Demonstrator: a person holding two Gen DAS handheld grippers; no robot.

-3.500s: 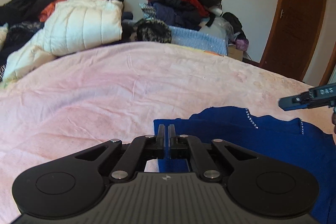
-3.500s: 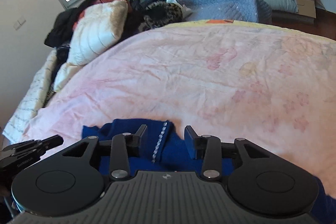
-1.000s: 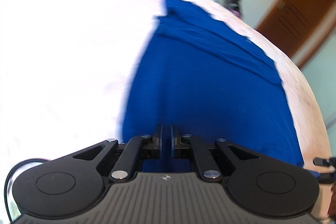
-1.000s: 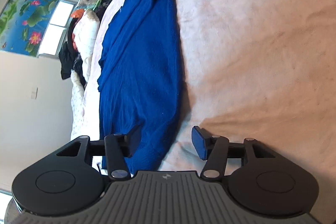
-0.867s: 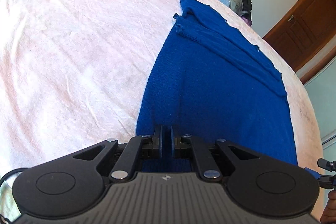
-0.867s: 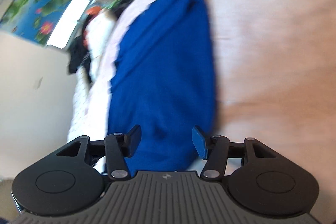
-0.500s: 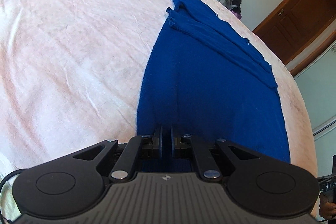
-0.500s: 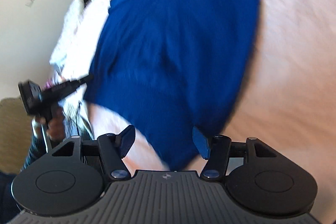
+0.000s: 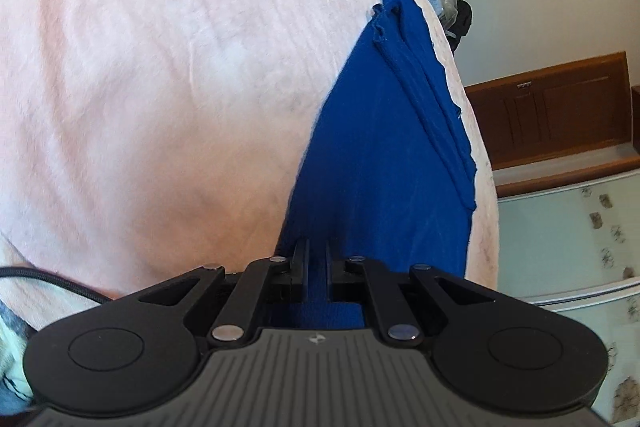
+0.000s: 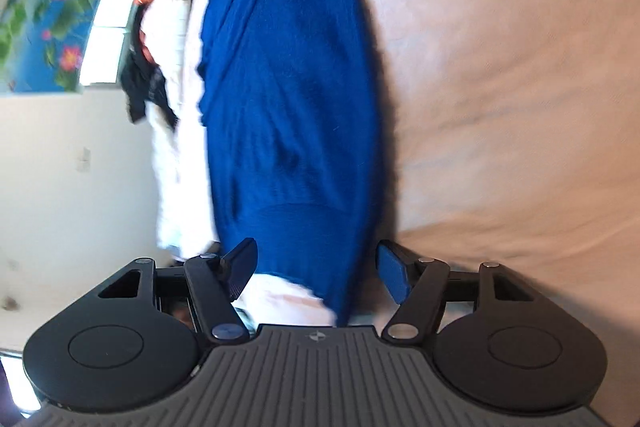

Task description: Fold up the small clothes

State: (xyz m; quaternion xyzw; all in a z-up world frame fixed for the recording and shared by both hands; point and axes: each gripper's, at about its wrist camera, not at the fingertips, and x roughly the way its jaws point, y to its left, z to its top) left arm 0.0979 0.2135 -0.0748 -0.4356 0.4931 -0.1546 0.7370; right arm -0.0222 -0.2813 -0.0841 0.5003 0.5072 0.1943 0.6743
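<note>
Pinching the near hem of the blue sweater [image 9: 384, 163], the left gripper [image 9: 317, 259] has its jaws closed on the knit, which stretches away across the pink bedspread [image 9: 160, 67]. In the right wrist view, the right gripper [image 10: 318, 267] stands parted, having just widened, with the sweater's hem between its pads, untouched.
</note>
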